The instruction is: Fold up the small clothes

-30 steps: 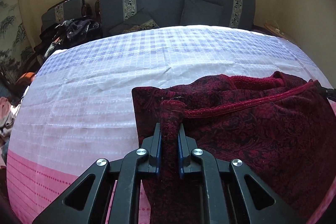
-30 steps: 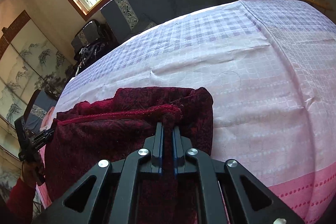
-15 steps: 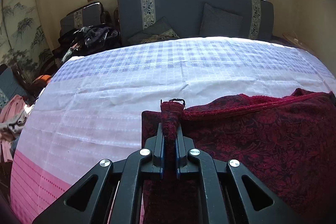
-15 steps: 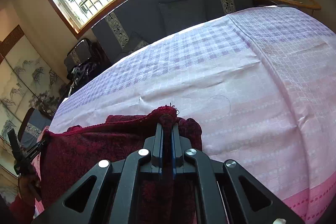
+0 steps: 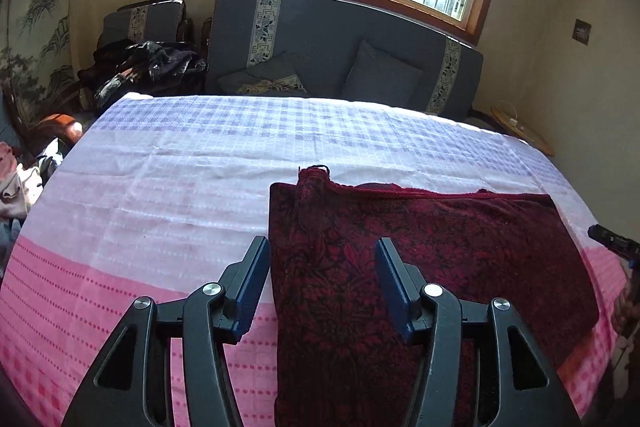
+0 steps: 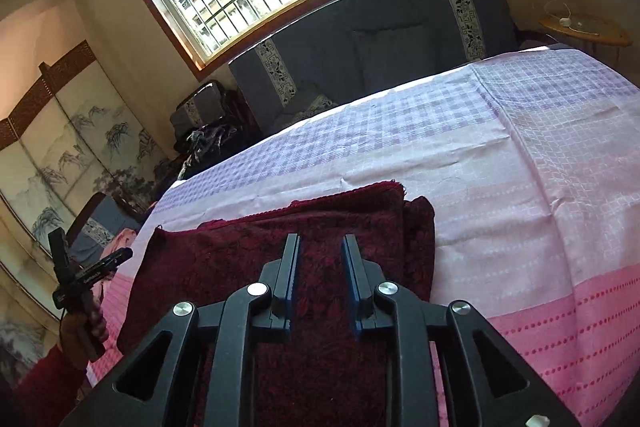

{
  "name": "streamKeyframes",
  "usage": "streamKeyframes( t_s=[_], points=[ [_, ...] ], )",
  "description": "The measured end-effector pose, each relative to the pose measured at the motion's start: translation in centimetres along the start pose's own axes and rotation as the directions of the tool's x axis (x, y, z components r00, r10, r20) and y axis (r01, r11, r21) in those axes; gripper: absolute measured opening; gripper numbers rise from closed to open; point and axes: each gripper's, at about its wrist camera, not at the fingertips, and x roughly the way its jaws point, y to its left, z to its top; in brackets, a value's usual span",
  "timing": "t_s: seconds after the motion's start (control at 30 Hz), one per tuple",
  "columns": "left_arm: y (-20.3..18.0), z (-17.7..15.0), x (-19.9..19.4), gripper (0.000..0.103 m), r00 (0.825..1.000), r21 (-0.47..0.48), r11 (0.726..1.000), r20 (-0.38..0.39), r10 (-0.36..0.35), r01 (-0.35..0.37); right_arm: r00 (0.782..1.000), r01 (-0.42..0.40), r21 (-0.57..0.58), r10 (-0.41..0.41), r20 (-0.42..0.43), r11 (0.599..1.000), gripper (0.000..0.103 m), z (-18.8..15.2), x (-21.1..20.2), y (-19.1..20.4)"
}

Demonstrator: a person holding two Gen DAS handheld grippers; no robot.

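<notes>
Since a second ago both of my grippers have let go of the dark red garment [image 5: 420,267]: each was pinching a corner of its top hem then, and now the cloth lies folded on the bed while the cameras sit higher and further back from it. My left gripper [image 5: 322,259] has its jaws spreading apart, well clear of the fabric, with the garment's left edge showing between and below them but not pressed by either pad. A small peak of hem with a loose thread stands up at the far left corner. My right gripper [image 6: 319,251] is also opening, its jaws only a little apart so far, hovering over the garment's right side with nothing clamped. The garment lies flat on the pink and lilac checked bedsheet [image 5: 160,187], near the front edge, its right end showing stacked layers in the right wrist view. In that view I see the hand [image 6: 86,323] holding the left gripper at the far left. Behind the bed stands a grey sofa [image 5: 320,43] beneath the window
</notes>
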Motion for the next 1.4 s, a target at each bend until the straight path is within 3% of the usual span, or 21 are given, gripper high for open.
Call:
streamKeyframes(
  t_s=[0.1, 0.17, 0.27, 0.33, 0.4, 0.47, 0.53, 0.6, 0.67, 0.73, 0.8, 0.9, 1.0, 1.1, 1.17, 1.3, 1.4],
  points=[
    [-1.4, -3.0, -1.8, 0.055, 0.994, -0.006, 0.995, -0.045, -0.095, 0.095, 0.999, -0.004, -0.141, -0.004, -0.052, 0.990, 0.021, -3.4, 0.2, 4.2],
    [-3.4, -4.7, -2.8, 0.055, 0.989, 0.025, 0.989, -0.035, -0.146, 0.147, 0.997, 0.019, -0.206, -0.034, -0.066, 0.978, 0.021, -5.0, 0.9, 6.0],
    [-6.4, -6.8, -3.2, 0.055, 0.977, 0.037, 0.977, -0.020, -0.210, 0.211, 0.995, -0.032, -0.158, 0.017, -0.097, 0.987, 0.021, -5.9, 2.2, 6.9],
    [-8.6, -8.2, -2.7, 0.055, 0.981, 0.078, 0.978, -0.043, -0.192, 0.195, 0.993, -0.053, -0.168, 0.034, -0.114, 0.984, 0.021, -6.6, 3.2, 8.0],
    [-9.8, -9.6, -1.1, 0.054, 0.987, 0.118, 0.984, -0.110, -0.119, 0.132, 0.990, -0.023, -0.195, -0.005, -0.144, 0.980, 0.021, -7.6, 4.6, 8.7],
    [-9.7, -11.1, 0.3, 0.048, 0.981, 0.092, 0.989, -0.170, -0.096, 0.113, 0.979, -0.012, -0.184, -0.026, -0.204, 0.983, 0.020, -8.9, 6.0, 8.2],
    [-10.1, -11.6, 0.3, 0.048, 0.986, 0.122, 0.988, -0.149, -0.076, 0.095, 0.977, -0.009, -0.192, -0.033, -0.212, 0.981, 0.019, -9.3, 6.2, 8.0],
    [-10.8, -11.3, 0.6, 0.048, 0.986, 0.163, 0.984, -0.160, -0.040, 0.066, 0.971, -0.011, -0.197, -0.036, -0.236, 0.980, 0.019, -9.1, 6.3, 7.9],
    [-11.3, -10.8, -0.1, 0.048, 0.989, 0.168, 0.983, -0.137, -0.048, 0.071, 0.969, -0.023, -0.168, -0.019, -0.247, 0.986, 0.019, -8.6, 6.0, 7.7],
    [-11.5, -10.1, -1.4, 0.048, 0.995, 0.163, 0.984, -0.081, -0.054, 0.067, 0.980, -0.048, -0.137, 0.020, -0.200, 0.989, 0.019, -7.7, 4.4, 7.4],
    [-11.3, -9.7, -2.2, 0.048, 0.998, 0.149, 0.987, -0.039, -0.046, 0.051, 0.988, -0.019, -0.132, -0.001, -0.154, 0.991, 0.019, -6.9, 3.1, 6.7],
    [-10.3, -10.0, -0.8, 0.048, 0.996, 0.154, 0.988, -0.087, 0.023, -0.010, 0.990, 0.054, -0.118, -0.069, -0.123, 0.992, 0.021, -5.9, 2.1, 5.0],
    [-8.4, -10.8, 0.2, 0.048, 0.993, 0.070, 0.997, -0.116, -0.027, 0.035, 0.977, 0.122, -0.093, -0.136, -0.164, 0.988, 0.018, -6.0, 2.8, 2.6],
    [-8.1, -10.3, 0.0, 0.048, 0.989, 0.052, 0.997, -0.135, -0.052, 0.060, 0.973, 0.104, -0.076, -0.117, -0.201, 0.992, 0.017, -6.8, 3.3, 1.4],
    [-8.2, -8.9, -1.1, 0.048, 0.990, 0.062, 0.995, -0.114, -0.077, 0.085, 0.973, 0.089, -0.056, -0.099, -0.207, 0.994, 0.017, -5.8, 2.7, 1.3],
    [-7.2, -4.1, -2.0, 0.049, 0.999, 0.080, 0.996, 0.007, -0.042, 0.041, 0.992, 0.073, -0.073, -0.081, -0.101, 0.995, 0.023, -2.3, 1.0, 2.1],
    [-4.9, -0.8, 1.0, 0.050, 1.000, 0.024, 1.000, -0.006, -0.015, 0.015, 0.995, 0.073, -0.039, -0.076, -0.071, 0.997, 0.029, 0.9, 2.4, 1.8]
  ],
)
